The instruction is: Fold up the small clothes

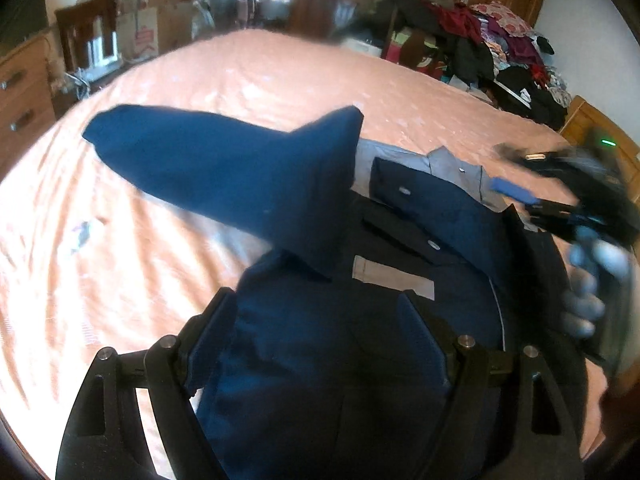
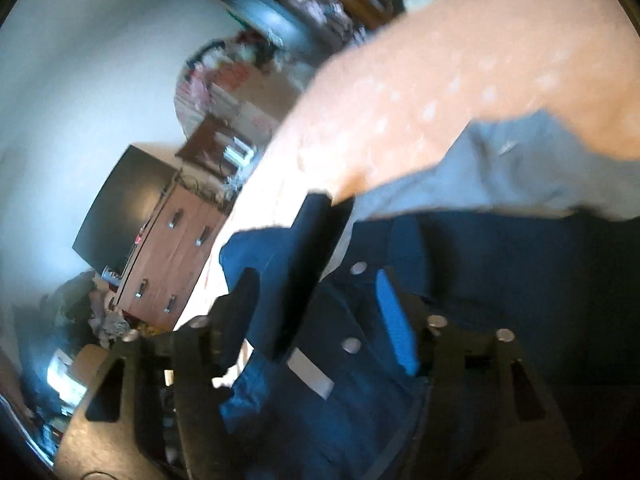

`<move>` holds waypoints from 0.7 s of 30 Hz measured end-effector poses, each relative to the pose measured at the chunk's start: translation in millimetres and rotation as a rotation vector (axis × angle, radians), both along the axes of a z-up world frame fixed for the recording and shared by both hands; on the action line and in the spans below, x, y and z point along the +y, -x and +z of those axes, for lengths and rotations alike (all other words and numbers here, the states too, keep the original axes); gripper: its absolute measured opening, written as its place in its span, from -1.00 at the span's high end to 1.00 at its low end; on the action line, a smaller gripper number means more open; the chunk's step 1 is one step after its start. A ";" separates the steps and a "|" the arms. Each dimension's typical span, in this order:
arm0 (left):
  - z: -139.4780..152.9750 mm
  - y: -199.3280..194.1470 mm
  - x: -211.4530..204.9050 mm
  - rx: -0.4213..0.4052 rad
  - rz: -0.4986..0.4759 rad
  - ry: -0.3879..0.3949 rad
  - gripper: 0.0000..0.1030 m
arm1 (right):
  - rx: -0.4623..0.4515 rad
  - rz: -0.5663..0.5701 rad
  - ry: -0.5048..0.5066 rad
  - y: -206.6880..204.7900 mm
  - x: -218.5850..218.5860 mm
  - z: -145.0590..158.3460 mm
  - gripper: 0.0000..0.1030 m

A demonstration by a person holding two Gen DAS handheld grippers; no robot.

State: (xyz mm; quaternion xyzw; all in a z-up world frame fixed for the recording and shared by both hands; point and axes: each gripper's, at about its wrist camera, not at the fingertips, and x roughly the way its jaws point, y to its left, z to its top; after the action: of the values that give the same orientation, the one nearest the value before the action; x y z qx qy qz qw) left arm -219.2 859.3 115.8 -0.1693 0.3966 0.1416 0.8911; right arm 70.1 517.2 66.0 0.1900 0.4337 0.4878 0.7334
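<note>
A navy shirt [image 1: 420, 248] lies collar-up on the peach bedspread [image 1: 248, 76], 1 sleeve [image 1: 224, 168] flipped up across it. The left gripper [image 1: 320, 320] hangs over the shirt front, its 2 fingers spread wide. The right gripper [image 2: 316, 304], blurred, also stands apart above the buttoned placket.

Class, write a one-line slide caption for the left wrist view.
Open left gripper over a navy shirt on a peach bedsheet, one sleeve raised.
</note>
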 end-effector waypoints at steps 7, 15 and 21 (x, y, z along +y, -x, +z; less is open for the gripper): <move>-10.4 -4.8 19.0 -0.026 0.023 0.100 -0.64 | 0.151 -0.228 0.234 -7.7 -125.2 -78.0 -0.19; 29.6 50.2 176.9 -0.142 0.313 0.158 -0.75 | 0.079 -0.212 0.177 64.1 -162.3 -31.0 -0.34; 20.7 15.7 304.2 -0.029 0.375 0.218 -0.84 | 0.010 -0.192 0.050 81.6 -173.8 47.2 -0.53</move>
State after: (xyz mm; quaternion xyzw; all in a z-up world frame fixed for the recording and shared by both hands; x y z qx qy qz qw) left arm -234.9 1163.5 136.6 -0.3375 0.3583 0.2586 0.8311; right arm -11.6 343.4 113.2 0.2148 0.4289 0.4035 0.7792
